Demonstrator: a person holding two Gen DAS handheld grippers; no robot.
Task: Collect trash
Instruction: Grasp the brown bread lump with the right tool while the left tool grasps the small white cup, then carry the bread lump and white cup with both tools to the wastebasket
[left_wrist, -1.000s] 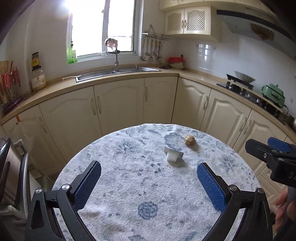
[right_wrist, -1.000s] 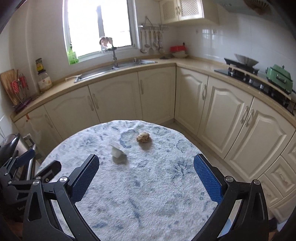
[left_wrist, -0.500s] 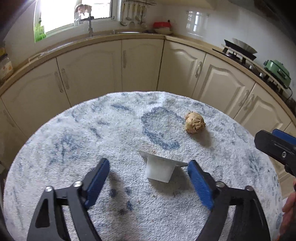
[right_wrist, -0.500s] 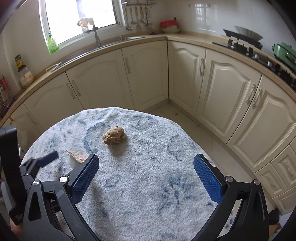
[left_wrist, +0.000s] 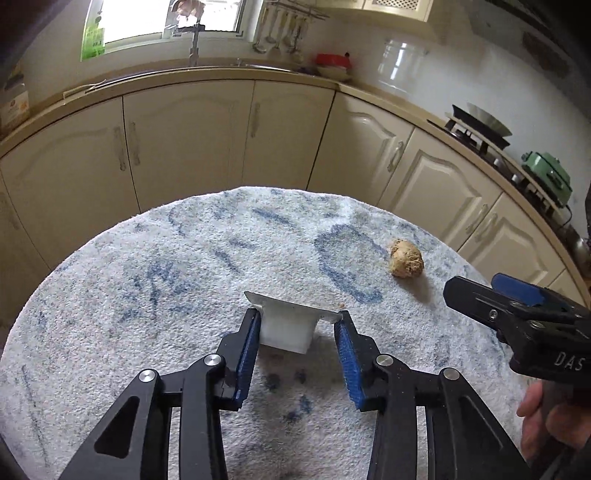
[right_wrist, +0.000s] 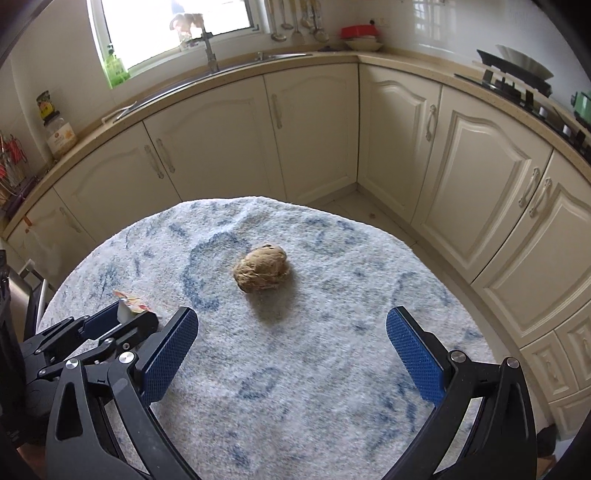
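Left hand-held gripper has its two blue-padded fingers on either side of a small white cup that stands upside down on the table. One pad touches the cup's side; the other pad is just beside it with a narrow gap showing, so the jaws are nearly closed around the cup but not clamped on it from both sides. The cup's peeled lid flap sticks out past the fingertips on both sides. From the right wrist view the same cup shows only as a small white edge with a bit of colored foil between the left tool's fingers.

Right hand-held gripper hangs over the table with its jaws spread wide and nothing between them. A crumpled brown paper ball lies on the cloth ahead of it, between the lines of the two fingers but well short of the pads. In the left wrist view that ball sits to the right of the cup, apart from it, and the right tool enters from the right edge with a hand gripping its handle.

The table is round and covered in a white cloth with blue blotches. Cream kitchen cabinets curve behind it.
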